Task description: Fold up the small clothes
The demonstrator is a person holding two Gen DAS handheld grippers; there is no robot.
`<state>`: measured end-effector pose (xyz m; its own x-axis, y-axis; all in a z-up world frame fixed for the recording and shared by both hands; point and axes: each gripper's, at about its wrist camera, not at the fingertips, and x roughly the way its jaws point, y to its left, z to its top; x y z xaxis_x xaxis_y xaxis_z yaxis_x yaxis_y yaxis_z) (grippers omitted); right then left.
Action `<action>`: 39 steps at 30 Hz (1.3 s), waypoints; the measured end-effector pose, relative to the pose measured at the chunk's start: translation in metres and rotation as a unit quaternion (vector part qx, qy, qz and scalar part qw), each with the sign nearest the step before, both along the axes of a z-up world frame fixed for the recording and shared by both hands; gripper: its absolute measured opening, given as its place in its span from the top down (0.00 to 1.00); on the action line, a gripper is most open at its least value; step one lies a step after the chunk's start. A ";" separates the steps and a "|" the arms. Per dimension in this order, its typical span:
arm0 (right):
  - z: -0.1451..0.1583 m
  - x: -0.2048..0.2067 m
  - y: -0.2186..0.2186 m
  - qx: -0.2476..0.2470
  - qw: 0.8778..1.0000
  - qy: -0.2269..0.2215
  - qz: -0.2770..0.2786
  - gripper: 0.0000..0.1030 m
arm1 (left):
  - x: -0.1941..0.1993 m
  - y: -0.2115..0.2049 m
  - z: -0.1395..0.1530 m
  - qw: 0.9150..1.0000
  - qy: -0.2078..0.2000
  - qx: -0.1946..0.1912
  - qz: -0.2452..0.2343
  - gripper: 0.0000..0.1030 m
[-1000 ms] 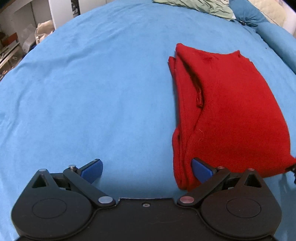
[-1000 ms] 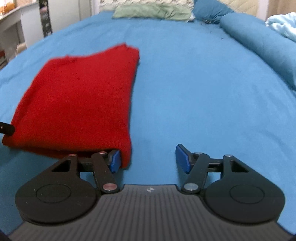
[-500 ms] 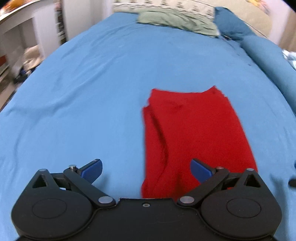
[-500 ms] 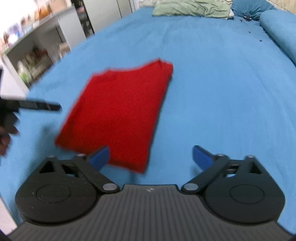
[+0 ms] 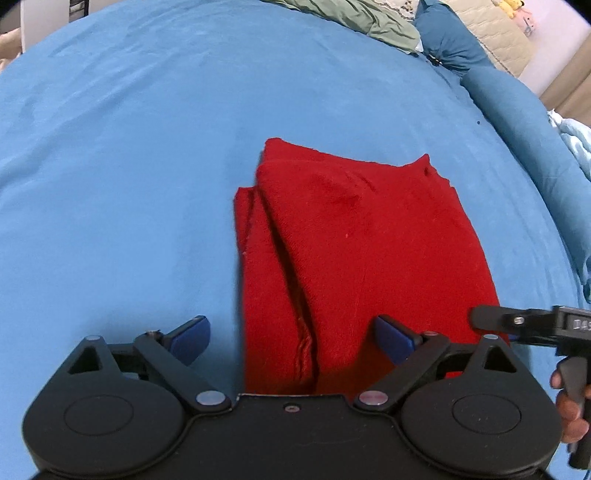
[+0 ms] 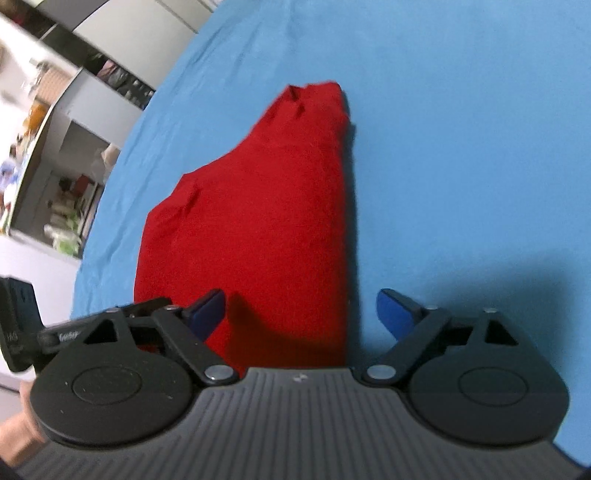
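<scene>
A red knit garment (image 5: 362, 251), folded into a long rectangle, lies flat on the blue bed sheet (image 5: 129, 184). My left gripper (image 5: 291, 334) hovers over its near end. Its jaws are closing, with the garment's layered left edge under the gap and no pad pressing on it. In the right wrist view the red garment (image 6: 266, 214) runs away from my right gripper (image 6: 301, 314). That gripper's jaws are also closing over the garment's near right corner, and the blue pads stand apart from the cloth. One right-gripper finger (image 5: 517, 323) reaches in from the right edge of the left wrist view.
A green pillow (image 5: 354, 18) and a rolled blue duvet (image 5: 517, 110) lie at the far right of the bed. Shelves and cupboards (image 6: 55, 184) stand past the bed's left edge. A hand (image 5: 569, 413) holds the right gripper's handle.
Both grippers swung in toward the garment's near end, which now sits between each pair of fingers. The right gripper rolled, and its jaws are wider than a second ago. The garment has not moved.
</scene>
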<state>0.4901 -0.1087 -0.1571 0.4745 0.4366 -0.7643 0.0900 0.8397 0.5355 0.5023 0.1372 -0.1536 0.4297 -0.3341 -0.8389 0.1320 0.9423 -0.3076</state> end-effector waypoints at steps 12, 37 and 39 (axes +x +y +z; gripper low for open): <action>0.048 -0.010 0.012 0.003 0.998 -0.059 0.024 0.64 | -0.019 -0.042 0.044 0.999 -0.017 0.021 -0.032 0.71; 0.044 -0.184 -0.088 -0.111 0.994 -0.006 -0.013 0.21 | -0.184 -0.181 0.045 0.990 -0.042 0.123 -0.061 0.28; 0.055 -0.190 -0.092 -0.131 0.991 -0.030 -0.017 0.10 | -0.190 -0.173 0.052 0.989 -0.057 0.131 -0.042 0.26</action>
